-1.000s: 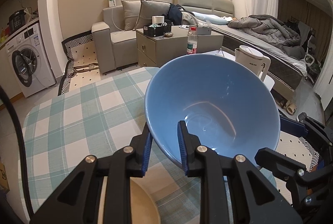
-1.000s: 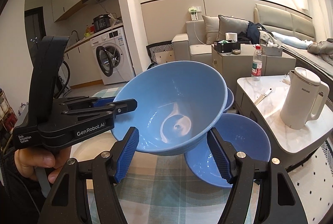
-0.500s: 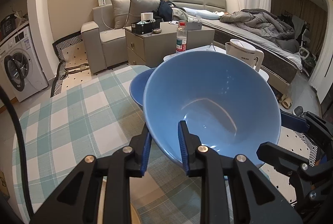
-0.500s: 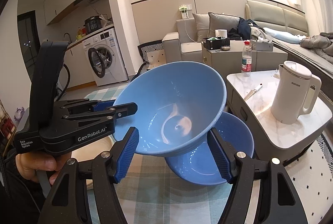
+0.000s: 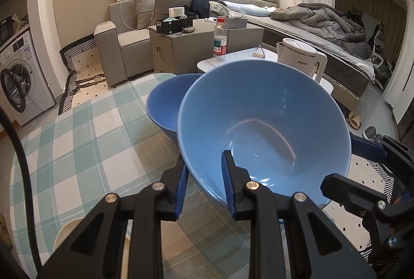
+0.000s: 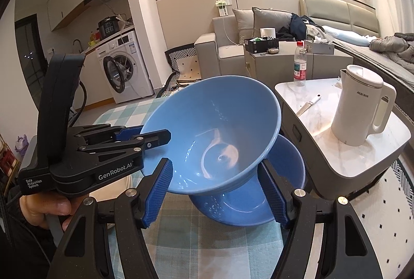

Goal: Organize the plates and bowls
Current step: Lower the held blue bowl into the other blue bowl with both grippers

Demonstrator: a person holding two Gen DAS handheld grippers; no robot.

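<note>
On the checked counter (image 5: 77, 149) we clamp our left hand-held gripper (image 5: 204, 183) on the near rim of a tilted blue bowl (image 5: 264, 123), lifted over a second blue bowl (image 6: 248, 204). Our right hand-held gripper (image 6: 217, 191) is spread apart beneath it. Beyond stands a white kettle (image 6: 362, 110).

Blue bowl (image 5: 264, 123), green-white checked tablecloth (image 5: 85, 149), white kettle (image 6: 359, 110)

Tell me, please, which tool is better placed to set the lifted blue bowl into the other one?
Left. The left tool is clamped on the rim of the raised glossy blue bowl, tilted above the second blue bowl on the checked tablecloth. The right tool is open, holding nothing.
</note>
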